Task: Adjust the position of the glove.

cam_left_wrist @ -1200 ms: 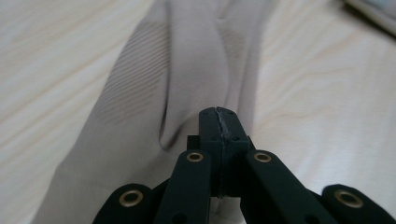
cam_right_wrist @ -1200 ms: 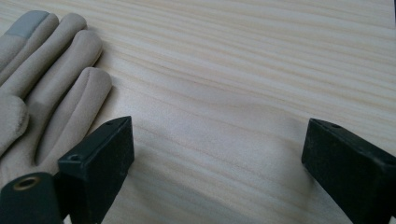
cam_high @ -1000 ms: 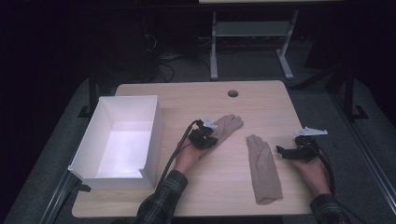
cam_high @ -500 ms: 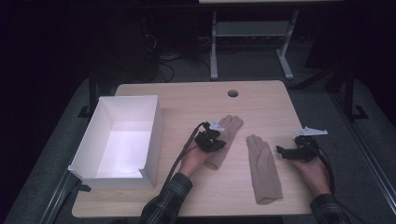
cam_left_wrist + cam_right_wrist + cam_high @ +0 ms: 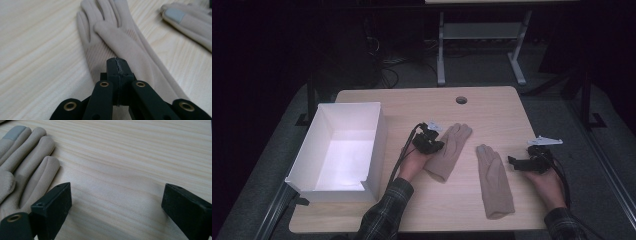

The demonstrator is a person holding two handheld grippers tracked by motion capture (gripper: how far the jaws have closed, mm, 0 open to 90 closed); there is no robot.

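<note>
The left gripper (image 5: 432,138) sits at the end of a forearm in a plaid sleeve reaching in from the bottom edge, its two black jaws pressed flat together. The right gripper (image 5: 517,162) lies low in the right hand (image 5: 546,179), pointing inward, its jaws spread wide apart.

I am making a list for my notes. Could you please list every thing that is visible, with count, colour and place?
gloves: 2, beige, flat at table centre; left glove, right glove
box: 1, white, open, on table's left part
table: 1, light wood, with a round hole near far edge
frame: 1, white metal, on floor behind table
left gripper: 1, black, shut, over left glove
right gripper: 1, black, open, beside right glove
sleeves: 2, plaid, at bottom edge
</note>
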